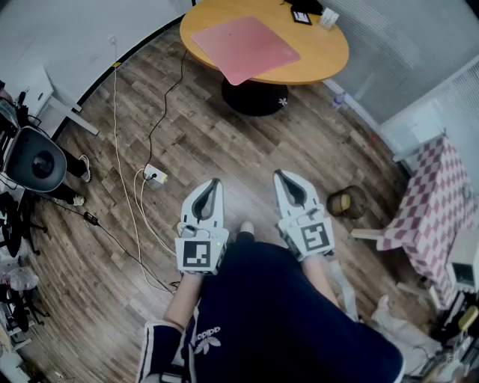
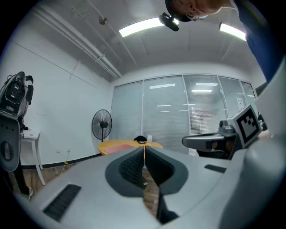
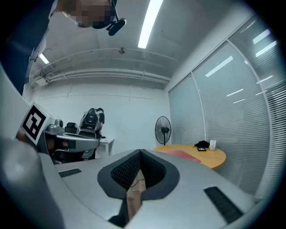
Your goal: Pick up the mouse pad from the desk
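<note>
Across the room, on the round wooden worktop (image 1: 329,52), the pink mouse pad (image 1: 244,48) lay flat, one corner reaching the near rim, well apart from both claws. Behind it sat a flat black object (image 1: 301,16) and a small white holder (image 1: 328,17); what the holder held could not be made out. The only legible writing was the white adidas logo (image 1: 206,330) on the person's dark garment (image 1: 299,329) at the bottom of the head view. On the wooden floor (image 1: 224,135) a round brownish container (image 1: 346,202) stood near a checked cloth (image 1: 430,198) — its contents were unclear. A white power strip (image 1: 155,176) lay on the floor with cables running from it. The left claw (image 1: 215,183) and the right claw (image 1: 279,175) were held side by side over the floor, each with its jaws pressed together and nothing between them — in each gripper view the dark pads met in a thin line.
</note>
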The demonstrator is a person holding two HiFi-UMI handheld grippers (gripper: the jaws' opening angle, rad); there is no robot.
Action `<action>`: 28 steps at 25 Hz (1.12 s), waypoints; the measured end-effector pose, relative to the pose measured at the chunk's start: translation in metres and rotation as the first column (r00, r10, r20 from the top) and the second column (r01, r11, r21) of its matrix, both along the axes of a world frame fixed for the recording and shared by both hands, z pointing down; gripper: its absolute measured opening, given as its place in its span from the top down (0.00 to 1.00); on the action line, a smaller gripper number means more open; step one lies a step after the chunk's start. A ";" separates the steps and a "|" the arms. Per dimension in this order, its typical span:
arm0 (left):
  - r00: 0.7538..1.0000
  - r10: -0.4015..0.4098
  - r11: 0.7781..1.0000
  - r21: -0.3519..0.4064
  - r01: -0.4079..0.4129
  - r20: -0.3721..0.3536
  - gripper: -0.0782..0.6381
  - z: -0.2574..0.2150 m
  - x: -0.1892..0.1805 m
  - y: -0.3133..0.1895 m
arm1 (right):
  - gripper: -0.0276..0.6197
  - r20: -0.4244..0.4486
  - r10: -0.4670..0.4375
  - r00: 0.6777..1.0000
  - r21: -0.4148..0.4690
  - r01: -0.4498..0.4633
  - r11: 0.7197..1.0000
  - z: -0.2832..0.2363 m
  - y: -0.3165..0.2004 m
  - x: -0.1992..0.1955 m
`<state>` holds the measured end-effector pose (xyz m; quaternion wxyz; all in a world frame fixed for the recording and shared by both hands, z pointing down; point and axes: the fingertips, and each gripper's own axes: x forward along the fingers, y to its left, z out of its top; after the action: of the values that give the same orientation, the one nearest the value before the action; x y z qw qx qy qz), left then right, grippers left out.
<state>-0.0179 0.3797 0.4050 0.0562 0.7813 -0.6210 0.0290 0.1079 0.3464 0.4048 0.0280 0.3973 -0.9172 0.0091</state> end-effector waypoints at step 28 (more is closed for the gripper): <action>0.998 0.058 0.998 0.033 -0.059 0.028 0.88 -0.009 0.033 -0.020 | 0.95 -0.001 -0.012 1.000 0.002 0.012 1.000 0.007 -0.013 0.033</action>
<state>0.0154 0.3594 0.3956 0.0338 0.7995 -0.5990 0.0305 0.1414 0.3339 0.4122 0.0281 0.3917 -0.9196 0.0079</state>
